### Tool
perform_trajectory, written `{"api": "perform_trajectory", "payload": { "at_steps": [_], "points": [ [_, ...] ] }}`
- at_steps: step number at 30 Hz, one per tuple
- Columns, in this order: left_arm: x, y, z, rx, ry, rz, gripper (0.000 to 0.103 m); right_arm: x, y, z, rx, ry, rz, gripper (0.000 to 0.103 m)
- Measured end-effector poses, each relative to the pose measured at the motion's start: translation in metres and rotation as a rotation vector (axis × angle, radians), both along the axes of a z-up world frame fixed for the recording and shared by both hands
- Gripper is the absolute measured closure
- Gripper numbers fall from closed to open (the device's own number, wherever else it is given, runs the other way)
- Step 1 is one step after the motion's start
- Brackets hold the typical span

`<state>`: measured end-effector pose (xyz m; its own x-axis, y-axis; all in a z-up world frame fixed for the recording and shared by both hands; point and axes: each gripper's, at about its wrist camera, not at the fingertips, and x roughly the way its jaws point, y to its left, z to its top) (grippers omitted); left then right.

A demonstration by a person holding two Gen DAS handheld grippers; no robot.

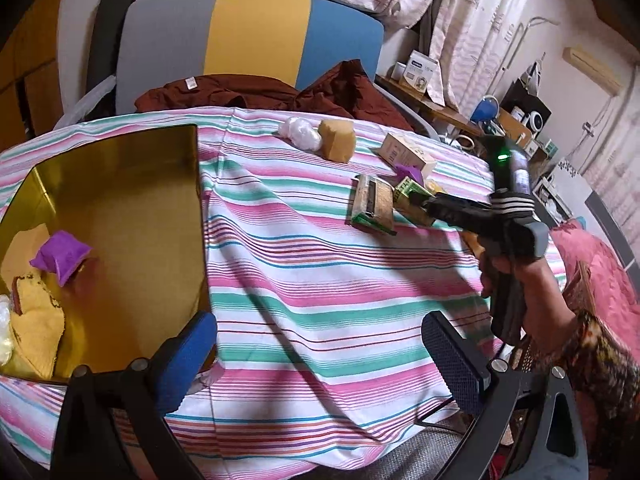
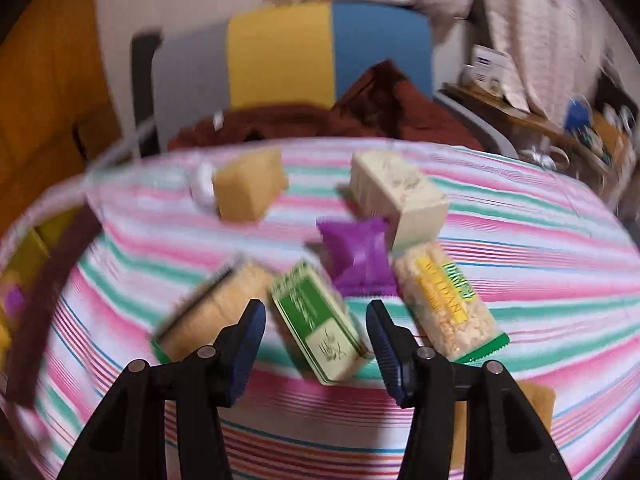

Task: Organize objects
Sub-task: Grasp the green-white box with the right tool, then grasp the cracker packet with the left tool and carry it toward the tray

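A gold tin box (image 1: 120, 168) stands at the left of the striped table and holds a purple packet (image 1: 60, 256) and a yellow cloth (image 1: 36, 320). My left gripper (image 1: 320, 344) is open and empty beside the tin. My right gripper (image 2: 316, 344) is open, its fingers on either side of a green-and-white box (image 2: 320, 324), apart from it. Around that box lie a purple packet (image 2: 356, 252), a snack bar (image 2: 444, 304), a cork-faced block (image 2: 216, 304), a cream box (image 2: 400, 196) and a tan sponge (image 2: 248, 188). The right wrist view is blurred.
The striped cloth (image 1: 320, 280) covers the table. A white plastic wad (image 1: 300, 132) lies by the sponge. A grey, yellow and blue chair (image 1: 256, 36) with dark red clothing (image 1: 280, 96) stands behind. A cluttered shelf (image 1: 500, 112) is at the right.
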<state>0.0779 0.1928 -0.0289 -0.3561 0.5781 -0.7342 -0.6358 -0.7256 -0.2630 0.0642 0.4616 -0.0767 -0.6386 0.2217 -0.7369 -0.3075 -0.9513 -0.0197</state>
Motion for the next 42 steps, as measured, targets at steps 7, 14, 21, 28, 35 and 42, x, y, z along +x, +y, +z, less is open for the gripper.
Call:
{"api": "perform_trajectory", "payload": {
  "at_steps": [7, 14, 21, 28, 35, 42],
  "points": [
    [0.003, 0.019, 0.001, -0.044, 0.031, -0.035, 0.000, 0.008, 0.011, -0.012, -0.080, 0.046, -0.048, 0.067],
    [-0.011, 0.060, -0.001, -0.115, 0.108, -0.008, 0.000, 0.025, 0.011, -0.010, -0.117, 0.126, -0.149, 0.071],
    [-0.042, 0.118, -0.019, -0.154, 0.059, -0.027, 0.000, 0.038, 0.023, -0.015, -0.152, 0.156, -0.255, 0.073],
    [-0.069, 0.178, -0.040, -0.194, 0.086, -0.118, 0.000, 0.037, 0.023, -0.018, -0.148, 0.163, -0.265, 0.073],
    [-0.090, 0.200, -0.064, -0.248, 0.080, -0.127, 0.014, 0.039, 0.024, -0.020, -0.155, 0.175, -0.267, 0.073],
    [-0.076, 0.199, -0.066, -0.218, 0.205, -0.190, 0.035, 0.038, 0.024, -0.020, -0.149, 0.174, -0.267, 0.073]
  ]
}}
